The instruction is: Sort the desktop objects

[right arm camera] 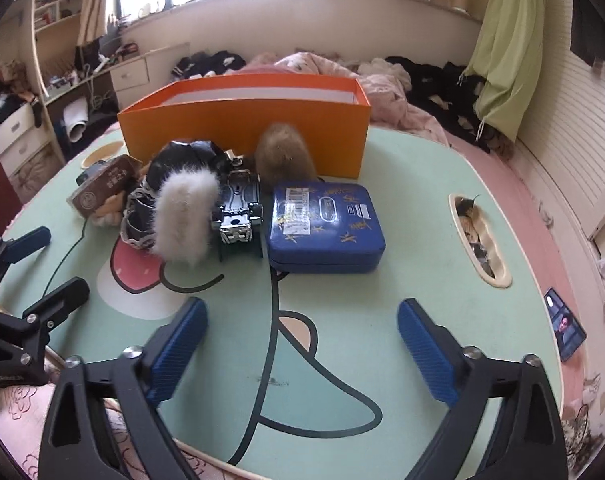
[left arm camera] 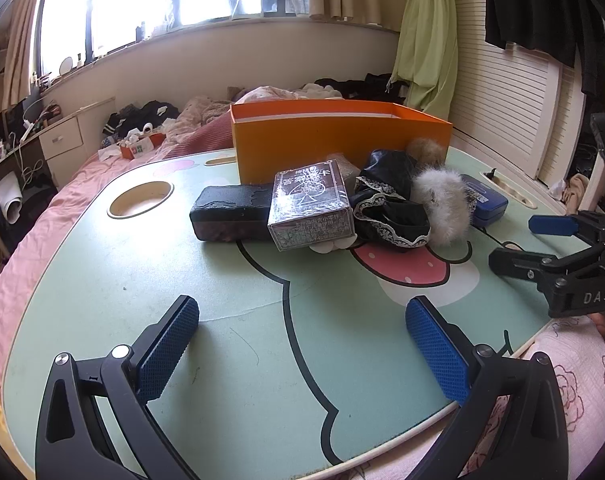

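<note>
both the left gripper (left arm camera: 302,344) and the right gripper (right arm camera: 302,348) hung spread and empty over the green cartoon table (right arm camera: 342,340). in front of the orange box (right arm camera: 242,136) lay the clutter: blue tin (right arm camera: 326,228), white fur piece (right arm camera: 184,214), brown pompom (right arm camera: 284,156), card box (left arm camera: 310,210), black case (left arm camera: 226,218).

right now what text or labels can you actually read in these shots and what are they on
"DAS": white letters on the black body of the right gripper, seen from the left wrist view.
Card box: Chinese print on its top and front, too blurred to read.
Blue tin: a barcode sticker and small labels on its lid, too small to read.
Left gripper: faint white lettering on its body in the right wrist view, too blurred to read.
</note>
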Demonstrator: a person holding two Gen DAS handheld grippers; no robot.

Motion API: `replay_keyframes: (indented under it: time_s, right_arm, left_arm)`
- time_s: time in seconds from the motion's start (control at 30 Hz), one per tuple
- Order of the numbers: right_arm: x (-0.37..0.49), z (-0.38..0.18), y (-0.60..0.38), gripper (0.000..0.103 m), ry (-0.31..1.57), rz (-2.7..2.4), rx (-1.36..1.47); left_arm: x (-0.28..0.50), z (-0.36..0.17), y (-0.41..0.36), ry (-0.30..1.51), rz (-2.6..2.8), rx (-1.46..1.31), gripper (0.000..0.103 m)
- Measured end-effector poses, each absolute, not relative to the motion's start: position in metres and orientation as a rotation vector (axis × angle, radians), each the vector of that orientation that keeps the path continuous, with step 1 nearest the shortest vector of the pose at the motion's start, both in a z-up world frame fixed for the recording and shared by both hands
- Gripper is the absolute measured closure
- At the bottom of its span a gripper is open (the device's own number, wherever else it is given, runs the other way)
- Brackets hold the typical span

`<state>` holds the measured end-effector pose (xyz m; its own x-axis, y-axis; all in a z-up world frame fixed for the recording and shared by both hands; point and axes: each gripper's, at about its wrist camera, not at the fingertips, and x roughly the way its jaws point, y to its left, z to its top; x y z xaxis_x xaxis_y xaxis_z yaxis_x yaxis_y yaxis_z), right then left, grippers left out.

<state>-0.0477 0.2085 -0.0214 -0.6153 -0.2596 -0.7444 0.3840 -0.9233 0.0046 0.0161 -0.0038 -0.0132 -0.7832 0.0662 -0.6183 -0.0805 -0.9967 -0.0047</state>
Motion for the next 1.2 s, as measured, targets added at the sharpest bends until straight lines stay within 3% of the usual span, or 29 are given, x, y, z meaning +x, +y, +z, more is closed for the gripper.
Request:
replay_keyframes:
  time_s: [1.2]
  right_arm:
    - [-0.0425,-0.0225,0.2102,0.000,0.216,-2.534,1.110]
  left_arm:
    - [0.0162,-0.0132,-0.0035,0.034,2.901,-0.996,0.000]
